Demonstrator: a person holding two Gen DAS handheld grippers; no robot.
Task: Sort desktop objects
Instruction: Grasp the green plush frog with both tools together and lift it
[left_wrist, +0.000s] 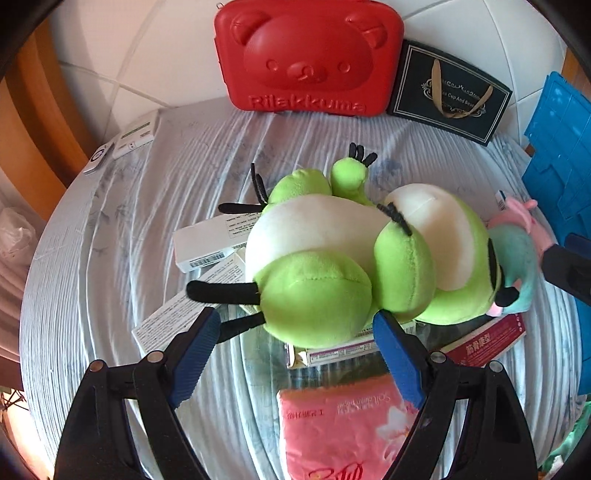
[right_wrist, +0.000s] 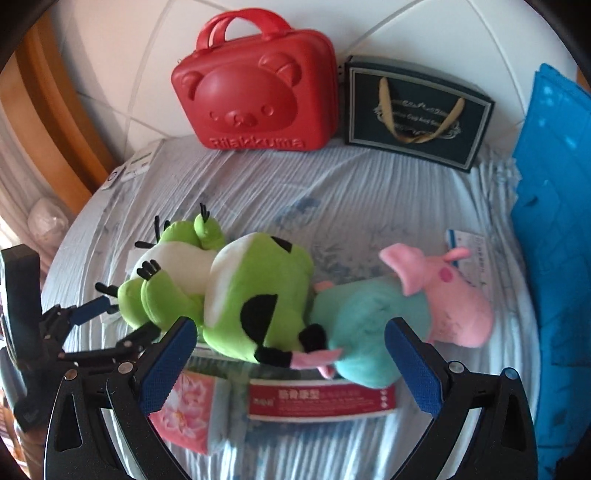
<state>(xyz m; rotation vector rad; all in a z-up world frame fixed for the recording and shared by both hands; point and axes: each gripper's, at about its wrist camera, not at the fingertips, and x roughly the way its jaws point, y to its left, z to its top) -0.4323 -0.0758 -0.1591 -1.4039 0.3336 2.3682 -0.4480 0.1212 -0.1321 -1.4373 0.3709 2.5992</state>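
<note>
Left tongs (left_wrist: 295, 347) and right tongs (right_wrist: 290, 354), both gaping and empty, point down at the cloth-covered counter (right_wrist: 258, 184). Green frog plush (left_wrist: 332, 266) lies just ahead of the left tongs, covering white boxes (left_wrist: 207, 240); pig plush (right_wrist: 388, 317) ahead of the right. Beyond: red case (right_wrist: 255, 96), dark gift bag (right_wrist: 417, 110).

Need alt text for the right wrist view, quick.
Open right gripper hovers over a pig plush in a teal dress, lying beside a green frog plush on a blue cloth. A red case and dark bag stand behind.
</note>
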